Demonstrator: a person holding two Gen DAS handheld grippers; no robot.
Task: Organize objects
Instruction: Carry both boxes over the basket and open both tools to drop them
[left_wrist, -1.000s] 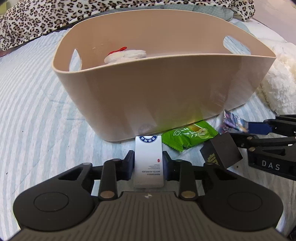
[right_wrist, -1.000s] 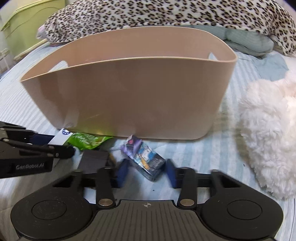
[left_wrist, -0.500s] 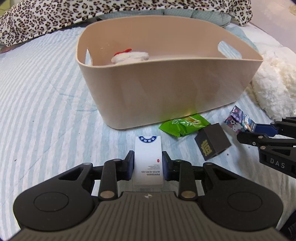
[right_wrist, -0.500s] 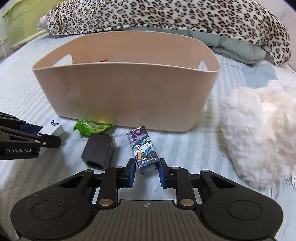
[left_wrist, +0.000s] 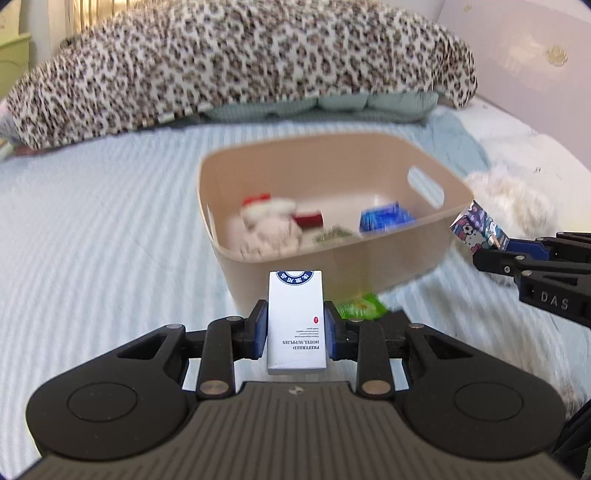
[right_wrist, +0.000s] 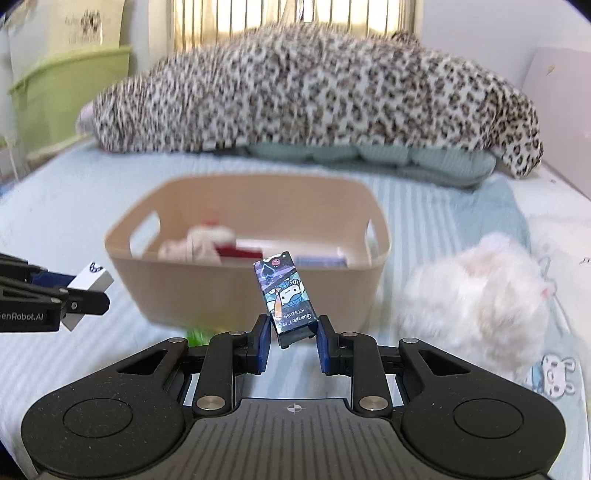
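My left gripper (left_wrist: 295, 334) is shut on a white hotel-supplies box (left_wrist: 296, 317) and holds it above the bed, in front of the beige basket (left_wrist: 406, 266). My right gripper (right_wrist: 291, 341) is shut on a small cartoon-printed card box (right_wrist: 286, 295), tilted, also raised before the basket (right_wrist: 240, 291). Each gripper shows in the other's view, the right one (left_wrist: 491, 247) and the left one (right_wrist: 92, 291). The basket holds a white plush toy with red trim (left_wrist: 267, 225), a blue packet (left_wrist: 386, 218) and a red item (left_wrist: 310, 220).
A green snack packet (left_wrist: 360, 306) and a black box (left_wrist: 397, 316) lie on the striped bedsheet under my left gripper. A fluffy white plush (right_wrist: 476, 299) lies right of the basket. A leopard-print pillow (right_wrist: 314, 92) lies behind, and a green bin (right_wrist: 62, 92) stands at the far left.
Both grippers have risen well above the bed with their boxes, so the basket's inside now shows. The right gripper closed on the card box and lifted it off the sheet.
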